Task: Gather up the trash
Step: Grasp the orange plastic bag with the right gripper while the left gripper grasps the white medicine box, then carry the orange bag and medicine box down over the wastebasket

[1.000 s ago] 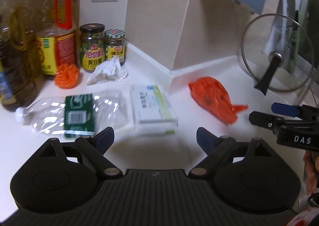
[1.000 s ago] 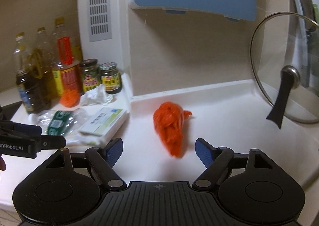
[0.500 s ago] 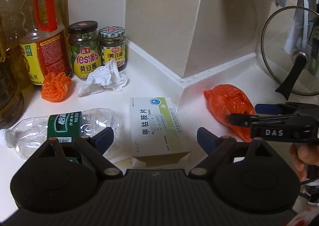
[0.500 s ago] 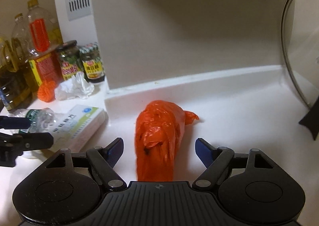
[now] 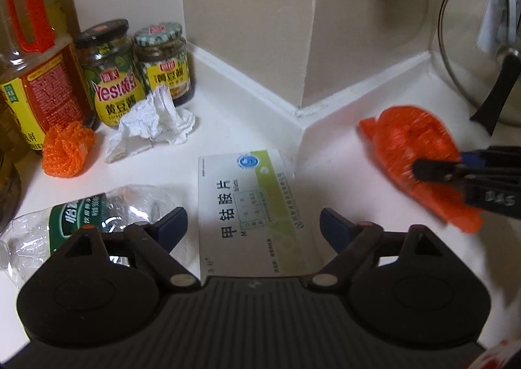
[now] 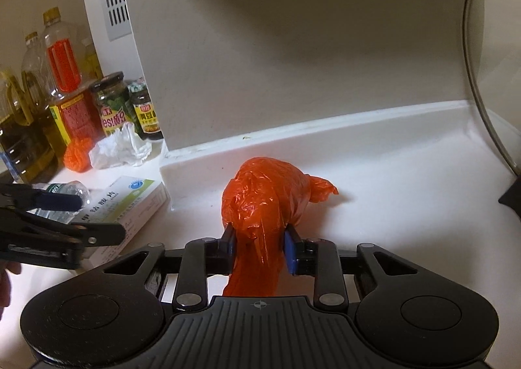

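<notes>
While your right hand-held gripper (image 6: 259,247), its jaws just closing, clamps the orange bag (image 6: 267,196) on the bench (image 6: 407,199), your left hand-held gripper (image 5: 252,225), narrowing yet apart, straddles the medicine box (image 5: 250,203): pinch next.

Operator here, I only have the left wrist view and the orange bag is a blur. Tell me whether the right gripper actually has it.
Observer: Yes. In the right wrist view the right gripper has just closed, and its pads press both sides of the orange bag.
Operator: Say whether the bag is off the counter.
Observer: Not visibly; its far end with the twisted tail lies on the white counter.
Operator: Describe my left gripper from that side.
Observer: The left gripper reaches over the medicine box with nothing clamped; its jaws have just narrowed slightly.
</notes>
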`<state>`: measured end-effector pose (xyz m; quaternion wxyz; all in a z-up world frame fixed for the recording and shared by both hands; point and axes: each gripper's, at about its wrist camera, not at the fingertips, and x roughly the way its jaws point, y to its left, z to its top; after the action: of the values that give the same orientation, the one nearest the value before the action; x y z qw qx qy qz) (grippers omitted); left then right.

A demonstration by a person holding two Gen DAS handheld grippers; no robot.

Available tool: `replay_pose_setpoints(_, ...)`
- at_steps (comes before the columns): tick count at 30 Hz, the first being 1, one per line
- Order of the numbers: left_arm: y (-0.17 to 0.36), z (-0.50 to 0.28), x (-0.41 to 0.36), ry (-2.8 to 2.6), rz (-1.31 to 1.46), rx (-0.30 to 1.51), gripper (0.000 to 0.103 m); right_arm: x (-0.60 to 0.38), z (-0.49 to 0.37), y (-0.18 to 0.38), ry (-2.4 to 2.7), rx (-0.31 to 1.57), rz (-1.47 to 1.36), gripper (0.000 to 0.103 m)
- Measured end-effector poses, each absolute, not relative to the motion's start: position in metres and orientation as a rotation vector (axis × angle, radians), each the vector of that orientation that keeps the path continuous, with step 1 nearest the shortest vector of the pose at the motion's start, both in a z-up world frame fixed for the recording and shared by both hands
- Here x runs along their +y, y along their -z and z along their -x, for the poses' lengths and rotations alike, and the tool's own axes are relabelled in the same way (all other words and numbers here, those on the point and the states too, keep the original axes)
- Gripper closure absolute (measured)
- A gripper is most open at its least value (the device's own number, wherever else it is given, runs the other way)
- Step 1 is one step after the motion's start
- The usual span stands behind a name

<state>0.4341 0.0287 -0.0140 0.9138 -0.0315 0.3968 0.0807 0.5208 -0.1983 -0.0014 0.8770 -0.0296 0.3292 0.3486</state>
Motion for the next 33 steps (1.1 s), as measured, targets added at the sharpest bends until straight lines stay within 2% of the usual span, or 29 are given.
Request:
replay_pose_setpoints(1,0.015,-0.436,0.029,-0.163,0.066,0.827,0.028,-0.199,-0.52,0.001,-0.727,0.686,0.058,0.074)
replay_pose_setpoints(17,-0.009,-0.392,0.011,-0.096,0.083,0.773,0.03,-0.221,-0.476,-0.011,-0.69,0.675,0.011,0.074)
replay_pose_setpoints(33,-0.036,-0.252,-0.013,0.05,0.141,0.719,0.03,-0.243,-0.343,-0.036,-0.713,0.661,-0.004,0.074)
